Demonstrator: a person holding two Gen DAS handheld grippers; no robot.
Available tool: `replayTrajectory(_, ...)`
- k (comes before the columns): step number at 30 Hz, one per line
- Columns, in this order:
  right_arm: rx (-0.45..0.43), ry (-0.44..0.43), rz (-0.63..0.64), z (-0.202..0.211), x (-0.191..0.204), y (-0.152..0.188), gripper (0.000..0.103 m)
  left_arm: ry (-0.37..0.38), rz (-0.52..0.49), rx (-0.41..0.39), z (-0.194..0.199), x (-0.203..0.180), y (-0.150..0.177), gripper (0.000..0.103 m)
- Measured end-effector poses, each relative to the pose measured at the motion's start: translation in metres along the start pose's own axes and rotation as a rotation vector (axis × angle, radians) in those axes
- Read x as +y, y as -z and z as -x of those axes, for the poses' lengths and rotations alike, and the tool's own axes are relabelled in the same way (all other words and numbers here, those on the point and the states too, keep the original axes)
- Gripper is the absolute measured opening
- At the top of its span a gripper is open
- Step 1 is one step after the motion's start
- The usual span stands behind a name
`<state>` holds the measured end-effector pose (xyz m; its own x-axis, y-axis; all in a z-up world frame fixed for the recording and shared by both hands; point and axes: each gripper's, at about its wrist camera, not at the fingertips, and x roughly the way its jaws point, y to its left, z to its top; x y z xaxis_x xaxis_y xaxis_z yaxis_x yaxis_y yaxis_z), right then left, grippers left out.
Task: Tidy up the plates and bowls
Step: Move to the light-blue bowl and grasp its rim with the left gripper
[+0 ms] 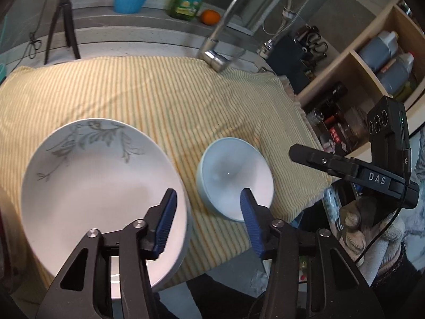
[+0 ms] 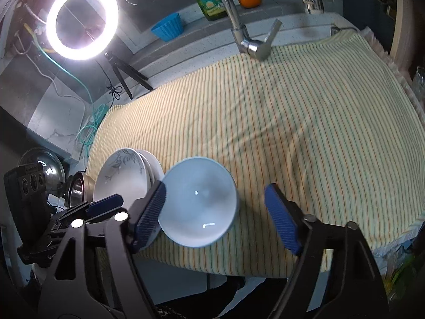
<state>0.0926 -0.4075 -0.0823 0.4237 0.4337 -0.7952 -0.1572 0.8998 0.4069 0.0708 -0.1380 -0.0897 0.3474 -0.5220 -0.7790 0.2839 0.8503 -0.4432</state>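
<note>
Bowl (image 1: 235, 179) is the thing to watch: pale blue, upright on the striped cloth (image 1: 159, 93) covering the counter, just beside the stack of white plates (image 1: 101, 186).

Left wrist view: left hand-held gripper (image 1: 208, 220) points steeply down, jaws apart, nothing between them. Its left pad sits over the plate stack's near-right rim, its right pad over the bowl's near rim; the gap between the two dishes is dead ahead. Bowl lies ahead and to the right, plates ahead and to the left. Round dishes, so no long axis to align to. Right hand-held gripper (image 1: 300, 152) comes in from the right edge, held by a gloved hand (image 1: 372, 236), just right of the bowl.

Right wrist view: right hand-held gripper (image 2: 215, 218) also tilted steeply down, jaws wide and empty. Bowl (image 2: 199, 202) sits between the pads, hard against the left pad's side, with clear cloth (image 2: 292, 106) before the right pad. No contact I can confirm. Plates (image 2: 124, 180) are left of the bowl, with left hand-held gripper (image 2: 106, 203) over them.

Judgement: right hand is better lined up on the bowl; it needs a shift left to centre on the rim before closing.
</note>
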Motion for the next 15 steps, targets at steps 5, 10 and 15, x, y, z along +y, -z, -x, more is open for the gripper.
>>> replayTrajectory(5,0.040,-0.016,-0.020,-0.009,-0.010,0.011,0.057,0.003,-0.015,0.029,-0.014,-0.004,-0.002,0.026)
replayTrajectory(10,0.069,-0.041,-0.047,-0.020,-0.018,0.014,0.046,-0.008,-0.017,0.043,-0.023,-0.006,-0.004,0.022)
replayTrajectory(15,0.086,-0.055,-0.064,-0.027,-0.023,0.017,0.041,-0.008,-0.003,0.051,-0.030,-0.005,-0.004,0.021)
